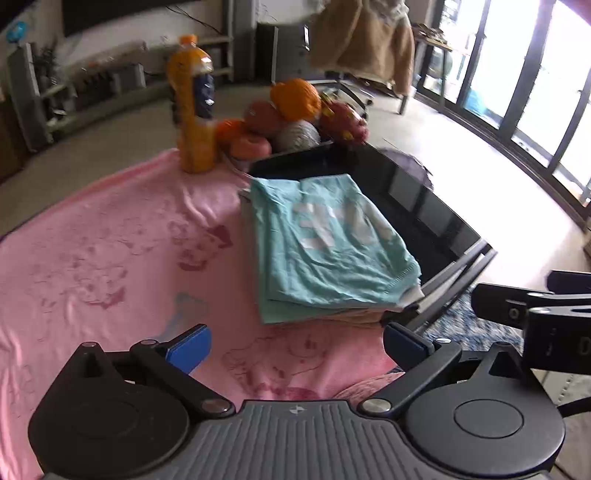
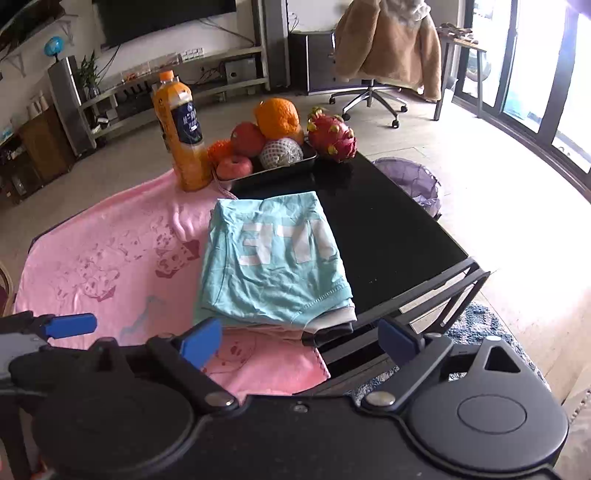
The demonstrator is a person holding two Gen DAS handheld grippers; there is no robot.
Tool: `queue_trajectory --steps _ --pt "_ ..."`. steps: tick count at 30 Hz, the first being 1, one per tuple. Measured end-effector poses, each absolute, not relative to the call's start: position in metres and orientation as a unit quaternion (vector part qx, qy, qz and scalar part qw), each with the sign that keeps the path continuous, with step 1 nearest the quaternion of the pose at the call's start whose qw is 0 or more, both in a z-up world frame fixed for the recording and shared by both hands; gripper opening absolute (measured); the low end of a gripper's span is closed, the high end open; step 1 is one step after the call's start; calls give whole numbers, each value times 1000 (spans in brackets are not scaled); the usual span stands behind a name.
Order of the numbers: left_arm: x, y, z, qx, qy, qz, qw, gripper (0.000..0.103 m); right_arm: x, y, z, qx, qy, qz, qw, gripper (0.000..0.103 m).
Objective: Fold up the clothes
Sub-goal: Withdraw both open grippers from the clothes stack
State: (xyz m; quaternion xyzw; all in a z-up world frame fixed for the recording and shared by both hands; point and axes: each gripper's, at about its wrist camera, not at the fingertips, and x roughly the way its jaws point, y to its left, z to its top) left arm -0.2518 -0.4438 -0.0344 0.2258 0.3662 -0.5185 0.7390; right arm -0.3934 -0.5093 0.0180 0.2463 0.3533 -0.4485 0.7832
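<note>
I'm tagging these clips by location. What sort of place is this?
Most likely a home living room: a TV above a media shelf, a fruit tray on a coffee table, a coat over an office chair.

Left wrist view: sits on left tongs, looks forward and steeply down over desk, folded teal garment close ahead, right of centre. Right tongs poke in at right edge. Right wrist view: rides right tongs, same downward tilt, same closeness, garment dead centre. Left tongs' blue pad at left edge. Shared: garment, pink blanket, juice bottle, fruit tray, chair beyond.
</note>
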Motion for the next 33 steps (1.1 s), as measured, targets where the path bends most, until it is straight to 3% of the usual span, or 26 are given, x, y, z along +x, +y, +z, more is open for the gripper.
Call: queue_trajectory --steps 7,12,17,33 --pt "-270 -431 -33 292 308 -518 743 102 -403 -488 33 254 331 -467 780 98" --pt "-259 -423 -35 224 379 -541 716 102 -399 -477 35 244 337 -468 779 99" --pt "-257 -423 -41 218 411 -538 702 100 -396 -474 34 242 348 -470 774 100" --pt "-264 -419 -32 224 380 -556 704 102 -394 -470 32 232 356 -470 774 100"
